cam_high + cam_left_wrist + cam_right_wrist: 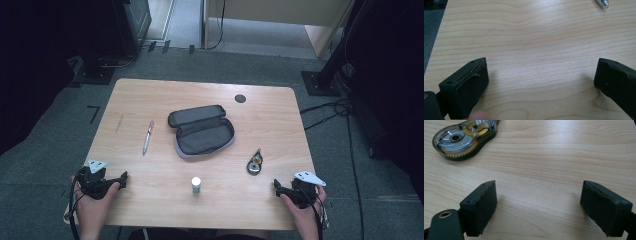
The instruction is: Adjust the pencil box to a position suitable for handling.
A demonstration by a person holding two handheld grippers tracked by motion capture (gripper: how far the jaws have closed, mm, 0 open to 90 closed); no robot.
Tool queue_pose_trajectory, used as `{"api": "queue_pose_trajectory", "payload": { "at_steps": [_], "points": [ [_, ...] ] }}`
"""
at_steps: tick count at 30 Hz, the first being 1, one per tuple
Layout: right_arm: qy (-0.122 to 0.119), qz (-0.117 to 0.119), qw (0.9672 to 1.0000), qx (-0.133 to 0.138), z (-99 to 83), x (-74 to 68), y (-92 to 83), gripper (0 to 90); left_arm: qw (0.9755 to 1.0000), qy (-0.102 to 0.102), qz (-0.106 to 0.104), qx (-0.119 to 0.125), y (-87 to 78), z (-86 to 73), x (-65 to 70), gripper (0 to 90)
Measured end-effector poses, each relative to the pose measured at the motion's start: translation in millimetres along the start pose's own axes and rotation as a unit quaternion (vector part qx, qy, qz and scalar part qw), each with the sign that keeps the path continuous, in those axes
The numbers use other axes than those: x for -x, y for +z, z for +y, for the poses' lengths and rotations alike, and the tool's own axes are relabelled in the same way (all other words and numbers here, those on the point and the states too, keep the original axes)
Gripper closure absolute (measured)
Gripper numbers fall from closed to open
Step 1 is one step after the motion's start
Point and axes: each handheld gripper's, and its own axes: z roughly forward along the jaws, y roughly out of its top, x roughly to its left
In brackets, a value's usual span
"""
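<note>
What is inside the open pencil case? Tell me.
The pencil case lies unzipped, its lid folded back. Only dark lining shows inside, no items visible. The table under it is covered.

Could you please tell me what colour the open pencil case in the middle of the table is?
Dark grey with a lilac edge; the pencil case shows best in the high view.

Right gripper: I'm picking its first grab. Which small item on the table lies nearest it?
The correction tape, just ahead of the right gripper. The glue stick stands mid-table; the pen lies left of the case.
</note>
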Motion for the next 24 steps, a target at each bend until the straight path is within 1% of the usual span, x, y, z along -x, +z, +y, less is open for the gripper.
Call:
{"api": "queue_pose_trajectory", "payload": {
  "at_steps": [4, 5, 6, 8, 10, 15, 17, 18, 24],
  "points": [
    [-0.001, 0.001, 1.0, 0.0, 0.1, 0.3, 0.0, 13.8, 1.0, -0.003, 0.003, 0.001, 0.7, 0.4, -0.4, 0.0],
    [0.001, 0.0, 1.0, 0.001, 0.0, 0.4, -0.2, 14.6, 1.0, -0.003, 0.003, 0.001, 0.7, 0.4, -0.5, 0.0],
    [0.003, 0.001, 1.0, 0.008, -0.4, 0.9, -1.1, 19.0, 1.0, -0.003, 0.002, 0.001, 0.7, 0.6, -0.6, 0.0],
    [0.005, 0.002, 0.9999, 0.009, -0.2, 1.3, -1.1, 19.1, 1.0, -0.001, 0.002, -0.001, 1.0, 1.2, -1.2, 0.0],
    [0.014, 0.0, 0.9999, 0.01, 1.3, 1.1, -0.6, 20.5, 1.0, -0.002, 0.003, 0.0, 1.4, 1.5, -1.0, 0.0],
    [0.02, 0.004, 0.9997, 0.017, 6.2, -0.9, -2.0, 23.0, 1.0, -0.001, 0.003, 0.0, 1.5, 1.5, -1.0, 0.0],
    [0.022, 0.006, 0.9994, 0.025, 10.6, -3.2, -3.4, 24.4, 1.0, -0.001, 0.003, 0.0, 1.5, 1.5, -1.0, 0.0],
    [0.021, 0.01, 0.9993, 0.031, 14.9, -5.5, -4.7, 25.2, 1.0, -0.001, 0.003, 0.0, 1.5, 1.5, -1.0, 0.0],
    [0.02, 0.018, 0.9987, 0.042, 25.2, -11.1, -7.0, 26.8, 1.0, 0.002, 0.0, 0.0, 1.5, 1.5, -0.8, 0.0]
  ]
}}
